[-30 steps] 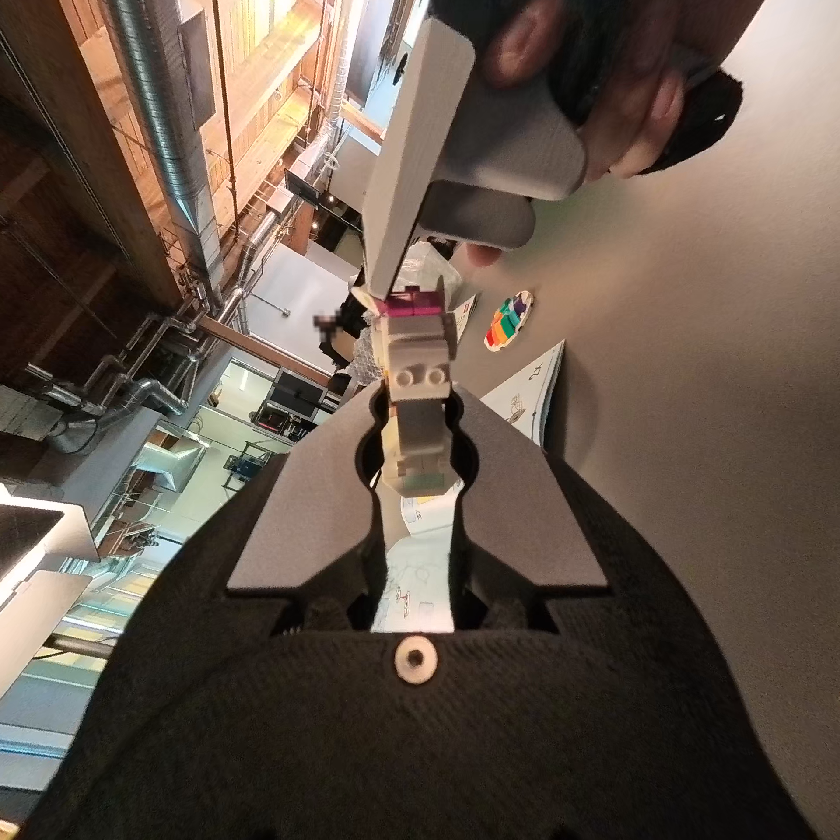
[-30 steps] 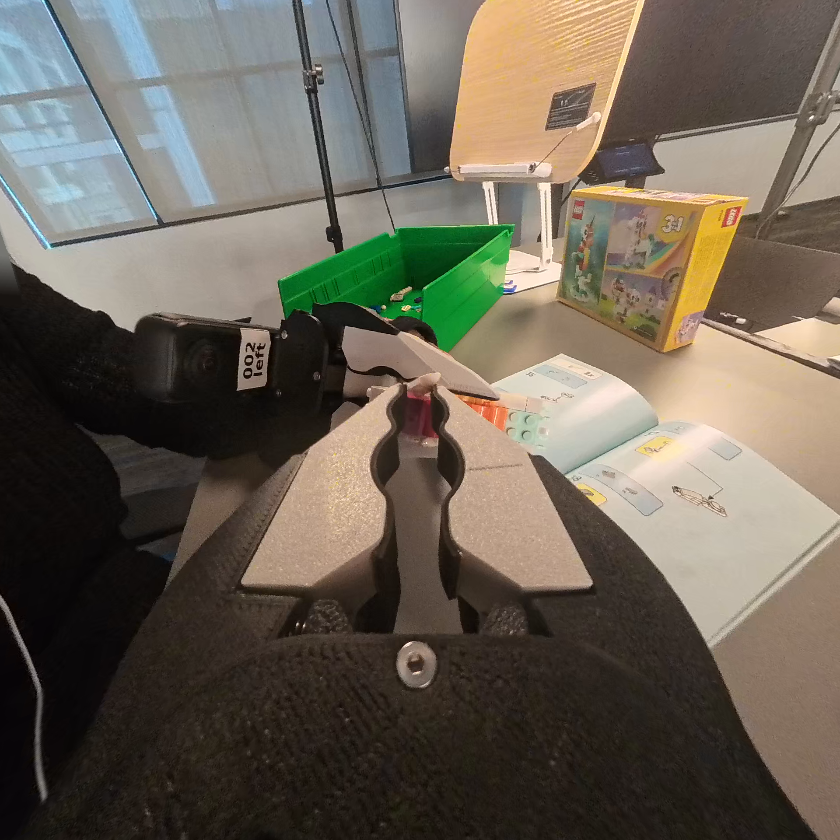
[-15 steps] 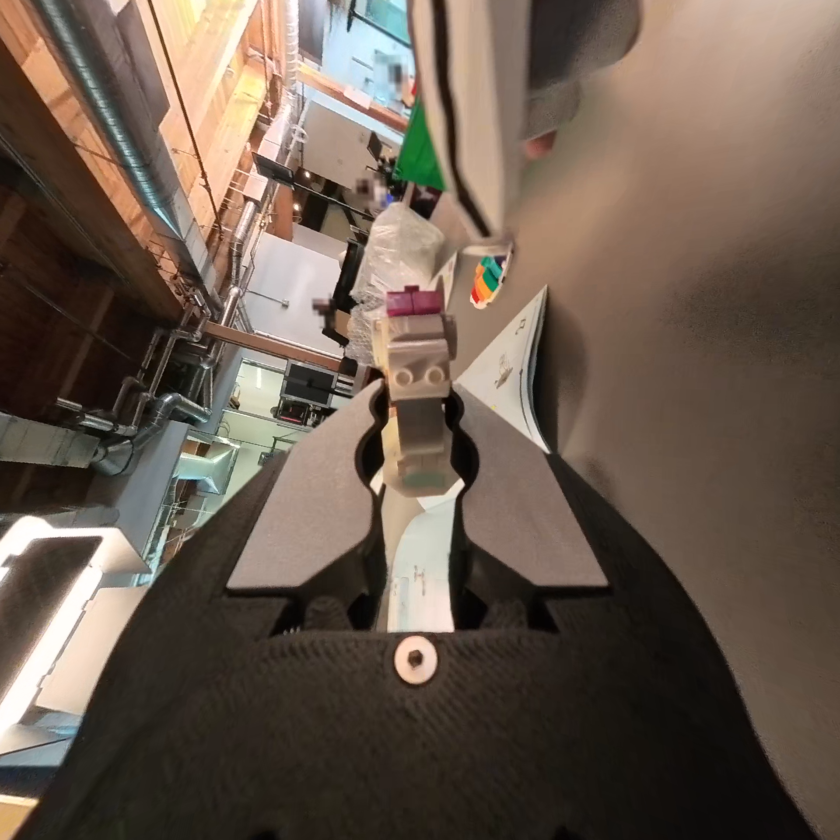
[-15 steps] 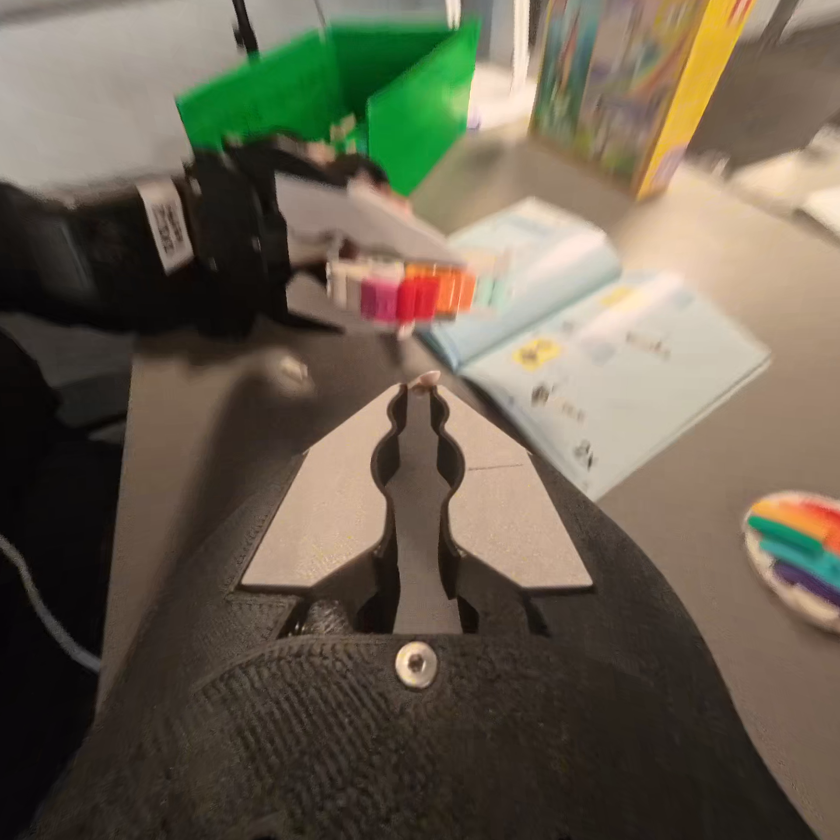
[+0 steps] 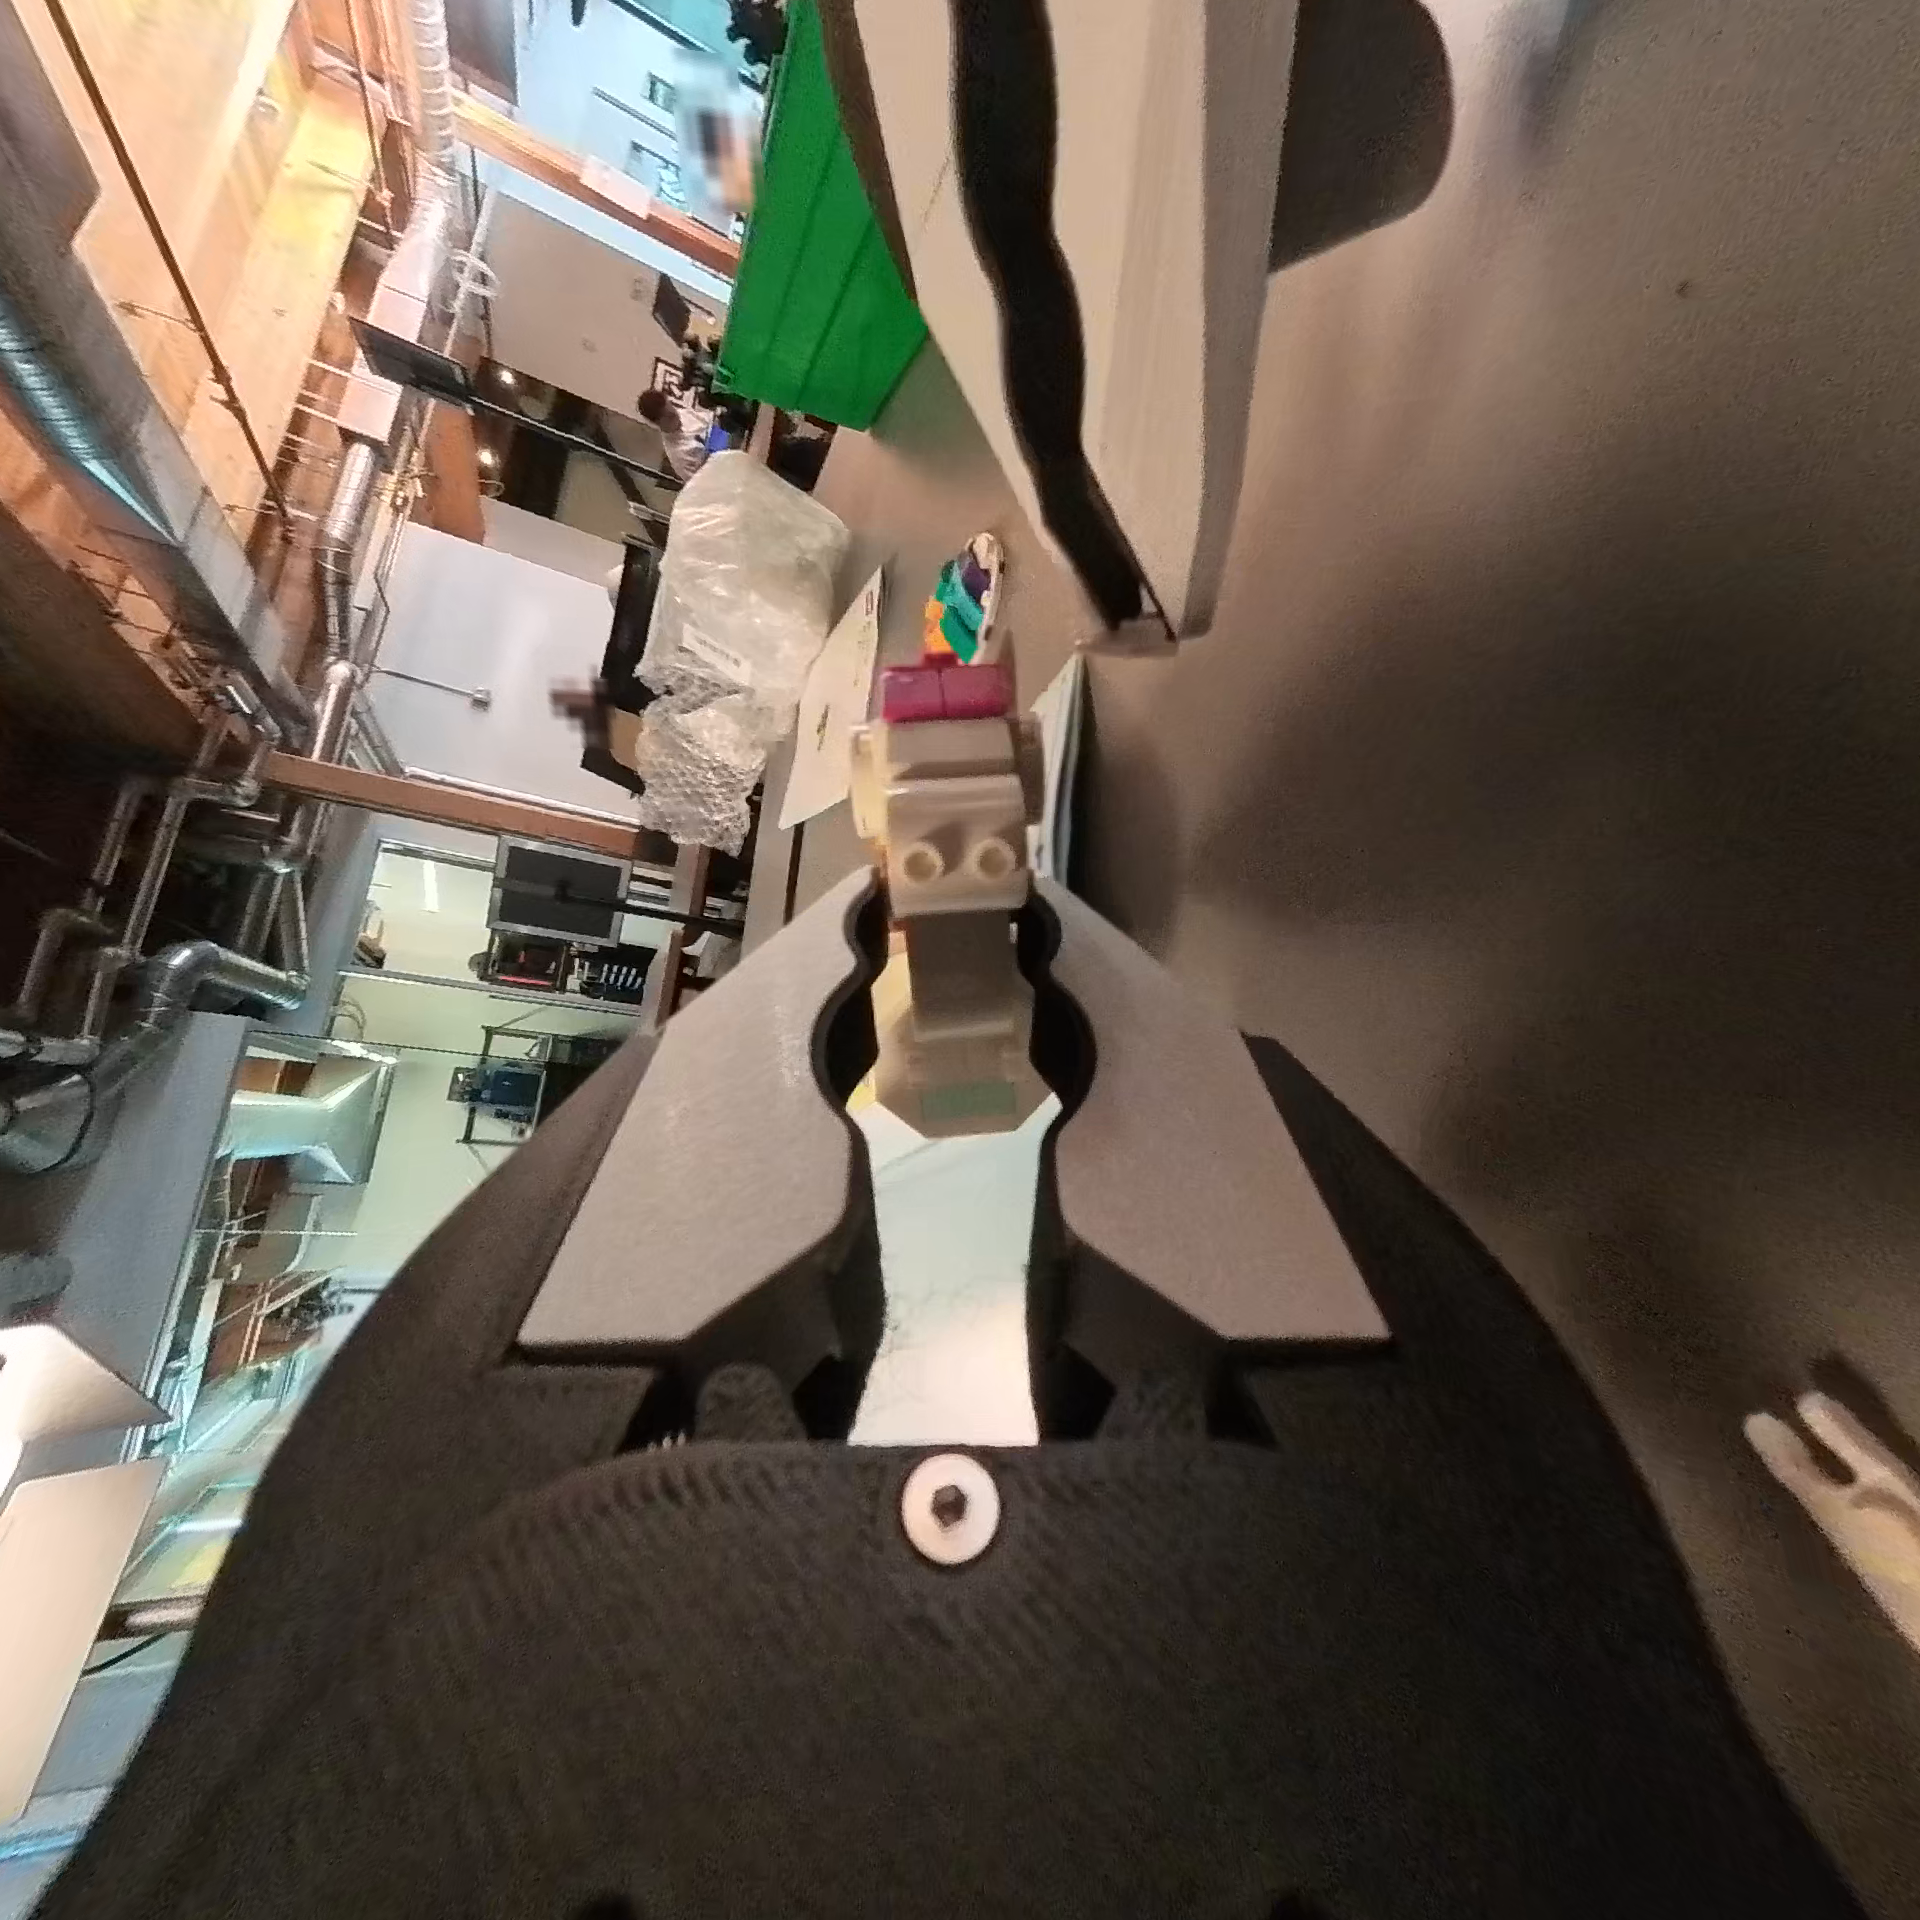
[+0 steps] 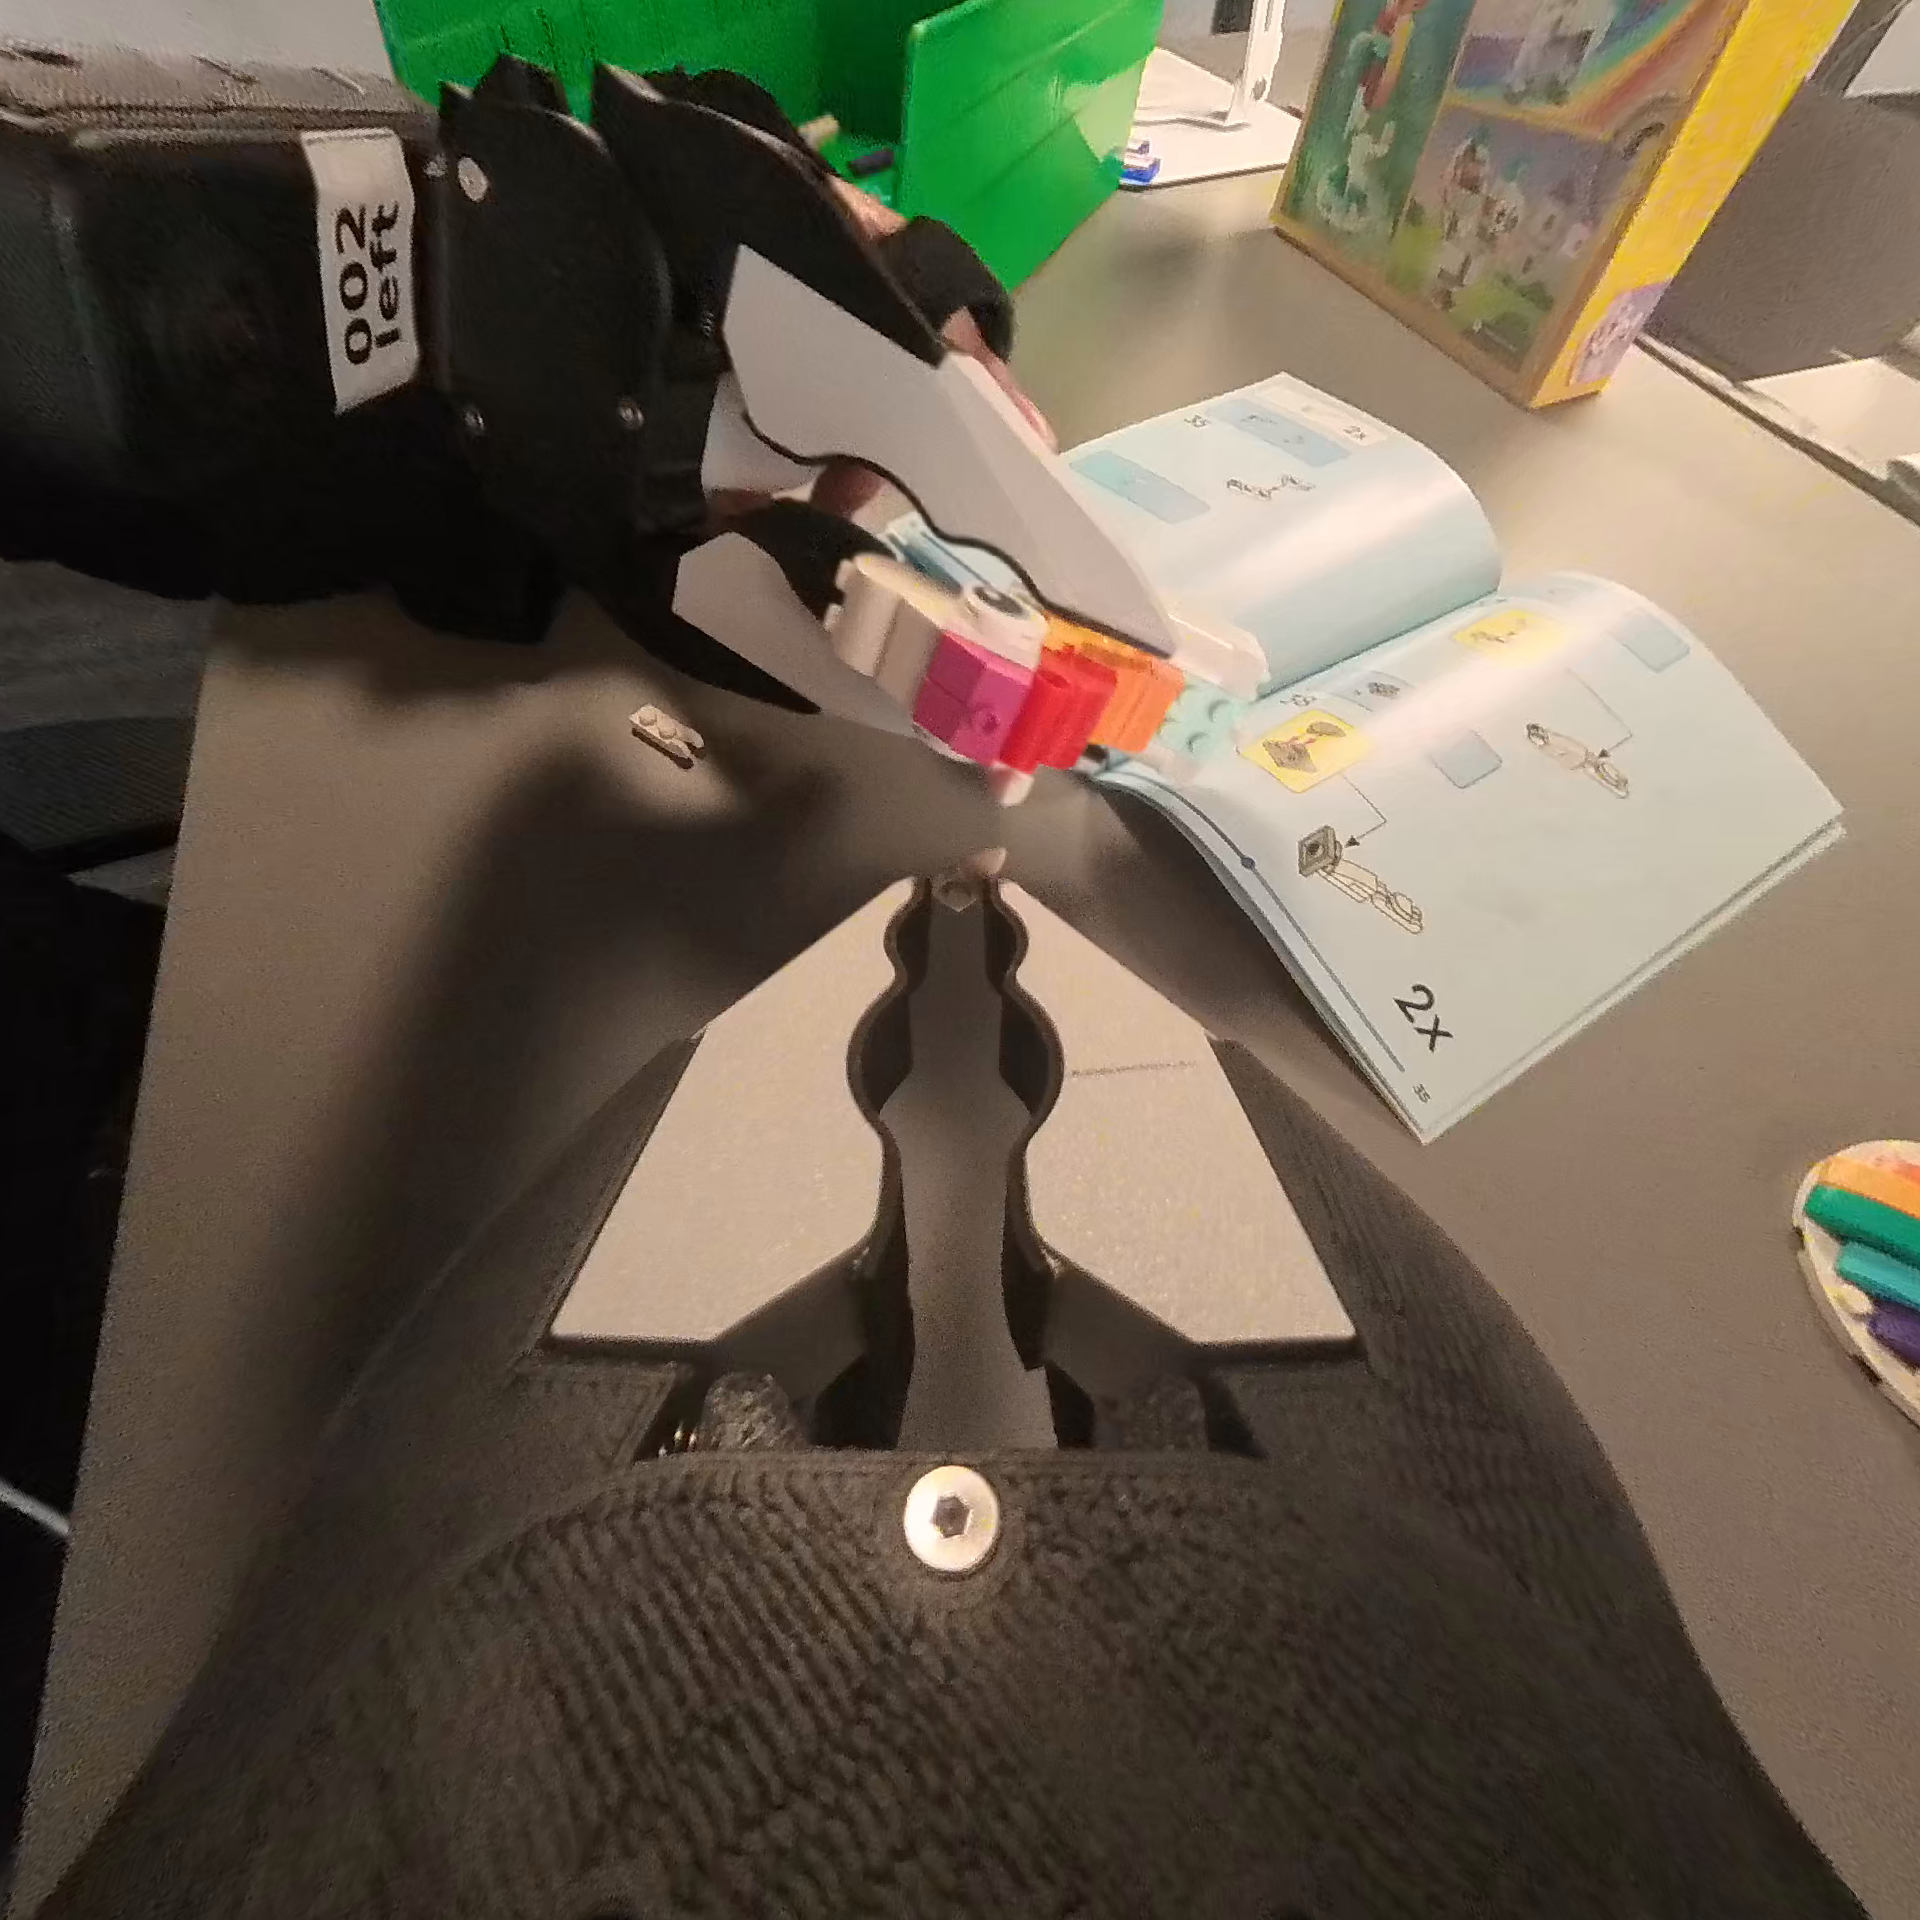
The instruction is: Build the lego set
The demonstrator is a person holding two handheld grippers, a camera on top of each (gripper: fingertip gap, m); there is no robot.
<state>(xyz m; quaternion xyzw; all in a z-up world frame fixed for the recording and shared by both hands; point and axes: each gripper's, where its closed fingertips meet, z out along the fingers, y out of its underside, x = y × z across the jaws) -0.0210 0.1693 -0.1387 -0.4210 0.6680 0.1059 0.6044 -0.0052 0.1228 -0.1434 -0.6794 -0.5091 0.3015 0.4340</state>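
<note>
My left gripper (image 5: 954, 883) is shut on a lego assembly (image 5: 951, 821) of grey-white bricks with a magenta end, held above the table. In the right wrist view the left gripper (image 6: 997, 644) holds this assembly (image 6: 977, 696), which shows white, magenta, red and orange bricks over the open instruction booklet (image 6: 1455, 748). My right gripper (image 6: 961, 888) sits just below and in front of the assembly, apart from it, its tips pinching a small white piece (image 6: 963, 883). The right gripper (image 5: 1127, 623) shows above the assembly in the left wrist view.
A small grey plate (image 6: 665, 732) lies on the dark table (image 6: 416, 935). A green bin (image 6: 997, 114) and the yellow lego box (image 6: 1507, 187) stand at the back. A round rainbow-striped disc (image 6: 1870, 1257) lies at the right. A white piece (image 5: 1839, 1475) lies on the table. The tips of one gripper are about 5 cm away from the tips of the other. My right gripper's tips are some 11 cm from the small grey plate (image 6: 665, 732).
My right gripper was at the assembly's magenta end; it has pulled back and down, away from it, with a small white piece at its tips. The left gripper keeps its hold.
</note>
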